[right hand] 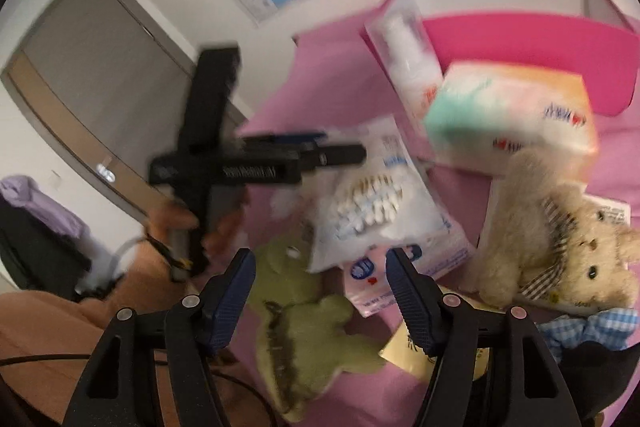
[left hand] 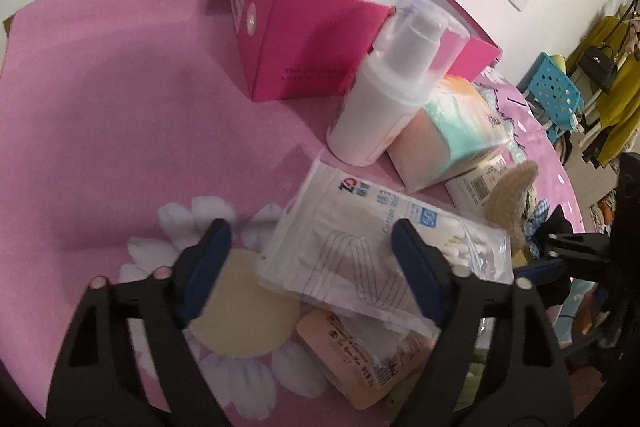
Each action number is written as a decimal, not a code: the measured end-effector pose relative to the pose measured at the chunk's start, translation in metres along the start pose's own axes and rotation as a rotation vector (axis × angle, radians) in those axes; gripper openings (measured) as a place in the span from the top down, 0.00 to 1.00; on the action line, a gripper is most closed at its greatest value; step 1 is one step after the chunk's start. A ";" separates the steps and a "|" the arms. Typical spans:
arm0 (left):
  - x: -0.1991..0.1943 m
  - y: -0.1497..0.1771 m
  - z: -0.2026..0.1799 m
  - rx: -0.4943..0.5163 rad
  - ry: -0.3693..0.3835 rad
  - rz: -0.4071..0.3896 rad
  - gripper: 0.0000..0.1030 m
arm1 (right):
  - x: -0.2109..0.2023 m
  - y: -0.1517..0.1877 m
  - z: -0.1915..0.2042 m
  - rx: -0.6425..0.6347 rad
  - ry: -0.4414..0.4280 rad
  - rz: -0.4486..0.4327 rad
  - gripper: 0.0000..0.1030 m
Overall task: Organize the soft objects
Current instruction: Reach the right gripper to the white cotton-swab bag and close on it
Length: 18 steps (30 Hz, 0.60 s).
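Green plush toy [right hand: 304,323] between parted right fingers [right hand: 320,283], untouched; left fingers [left hand: 312,255] straddle swab bag [left hand: 360,247].

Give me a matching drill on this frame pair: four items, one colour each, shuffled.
Items:
1. open box
2. pump bottle
3. crocodile plush
4. bear plush

Colours:
A. beige
B. green
C. magenta outside, white inside
D. white with a clear cap

Pairs: 1-C, 2-D, 3-B, 4-A
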<state>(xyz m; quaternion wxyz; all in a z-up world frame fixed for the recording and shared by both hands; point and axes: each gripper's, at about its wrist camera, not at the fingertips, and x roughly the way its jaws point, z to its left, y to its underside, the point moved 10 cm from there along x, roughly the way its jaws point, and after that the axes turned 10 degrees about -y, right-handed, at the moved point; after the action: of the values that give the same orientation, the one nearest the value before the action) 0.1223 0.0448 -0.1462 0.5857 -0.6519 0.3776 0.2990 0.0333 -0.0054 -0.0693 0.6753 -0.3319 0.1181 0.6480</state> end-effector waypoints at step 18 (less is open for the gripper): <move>-0.005 0.012 -0.002 -0.011 0.151 0.032 0.24 | 0.003 -0.023 -0.031 0.055 0.099 -0.065 0.79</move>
<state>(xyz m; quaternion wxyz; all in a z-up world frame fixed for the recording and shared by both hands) 0.1095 0.0429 -0.1478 0.5473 -0.6696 0.4293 0.2603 0.0639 -0.0203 -0.0877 0.6982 -0.3485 0.1579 0.6050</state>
